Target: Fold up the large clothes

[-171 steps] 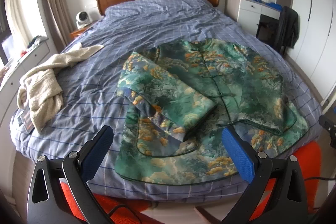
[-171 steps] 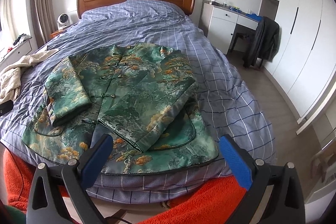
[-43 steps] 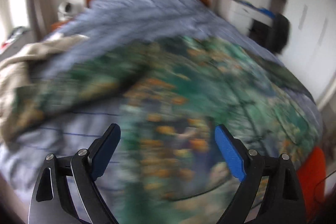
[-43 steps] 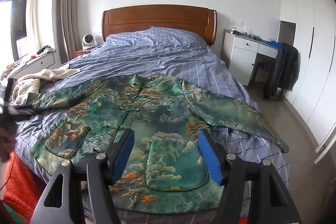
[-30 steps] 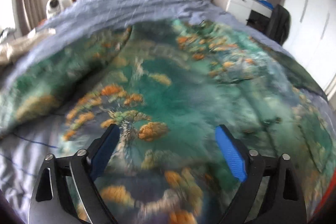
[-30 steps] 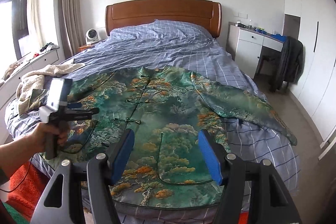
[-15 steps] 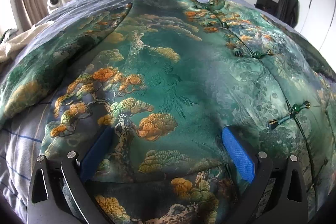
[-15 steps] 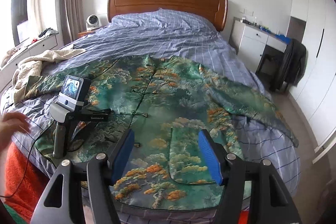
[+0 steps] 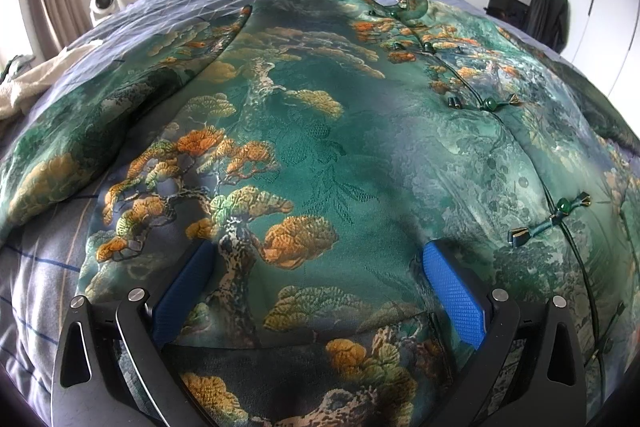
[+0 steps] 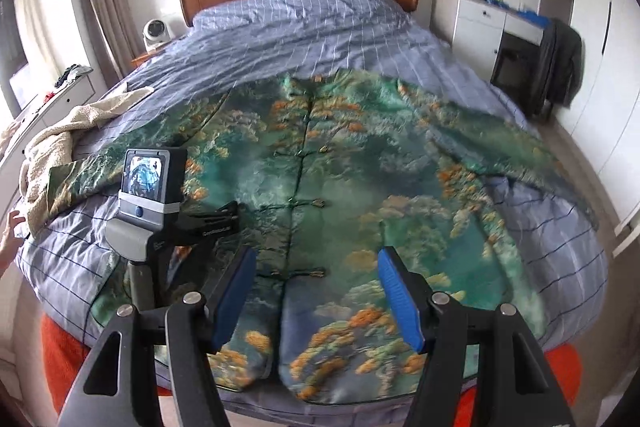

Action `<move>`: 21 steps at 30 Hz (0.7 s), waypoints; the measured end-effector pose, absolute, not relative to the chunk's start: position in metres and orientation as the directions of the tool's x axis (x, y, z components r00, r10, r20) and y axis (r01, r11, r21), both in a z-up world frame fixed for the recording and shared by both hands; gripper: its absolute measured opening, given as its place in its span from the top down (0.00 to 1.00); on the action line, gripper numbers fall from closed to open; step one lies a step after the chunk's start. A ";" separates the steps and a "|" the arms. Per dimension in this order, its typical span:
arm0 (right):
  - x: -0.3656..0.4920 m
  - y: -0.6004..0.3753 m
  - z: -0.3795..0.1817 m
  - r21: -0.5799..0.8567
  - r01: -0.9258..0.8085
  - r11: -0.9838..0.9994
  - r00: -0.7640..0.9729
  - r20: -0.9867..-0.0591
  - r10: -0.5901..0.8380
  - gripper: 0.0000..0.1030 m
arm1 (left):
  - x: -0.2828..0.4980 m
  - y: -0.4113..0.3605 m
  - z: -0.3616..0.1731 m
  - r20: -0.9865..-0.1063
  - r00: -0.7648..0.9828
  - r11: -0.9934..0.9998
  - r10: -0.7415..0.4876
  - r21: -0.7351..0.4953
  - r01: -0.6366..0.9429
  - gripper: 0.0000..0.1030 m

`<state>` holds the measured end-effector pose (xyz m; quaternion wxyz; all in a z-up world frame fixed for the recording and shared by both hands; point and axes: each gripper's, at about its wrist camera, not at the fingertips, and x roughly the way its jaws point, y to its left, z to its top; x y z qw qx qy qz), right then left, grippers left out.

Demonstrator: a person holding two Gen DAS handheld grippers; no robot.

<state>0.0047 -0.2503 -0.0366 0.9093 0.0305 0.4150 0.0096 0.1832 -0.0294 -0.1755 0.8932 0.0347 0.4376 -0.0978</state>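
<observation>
A green brocade jacket [image 10: 360, 179] with orange tree patterns lies spread flat, front up and sleeves out, on the bed [image 10: 304, 27]. It fills the left wrist view [image 9: 320, 131]. My left gripper [image 9: 316, 267] rests open on the jacket's lower left front, its blue pads [image 9: 452, 295] pressed onto the cloth. In the right wrist view the left gripper's body [image 10: 148, 211] stands on the jacket with no hand on it. My right gripper [image 10: 316, 291] is open and empty, hovering over the jacket's hem.
A cream towel [image 10: 60, 139] lies on the bed's left side, and a hand [image 10: 10, 231] shows at the left edge. An orange rug [image 10: 64, 359] lies at the foot. A white desk and dark chair [image 10: 556, 67] stand to the right.
The sleeves, folded across the jacket earlier, are now spread out. My left gripper came down onto the jacket and the hand let go of it. My right gripper moved closer to the hem.
</observation>
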 end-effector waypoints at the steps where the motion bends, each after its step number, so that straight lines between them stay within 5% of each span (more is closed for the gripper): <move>1: 0.006 -0.247 -0.037 0.070 0.008 0.998 0.651 -0.758 0.048 0.37 | 0.183 -0.029 -0.176 -0.789 0.598 0.978 -0.145 -0.024 0.205 0.00; 21: -0.016 -0.219 -0.019 0.005 -0.130 0.992 0.737 -0.669 0.100 0.37 | 0.183 -0.030 -0.175 -0.789 0.598 0.978 -0.144 -0.024 0.205 0.00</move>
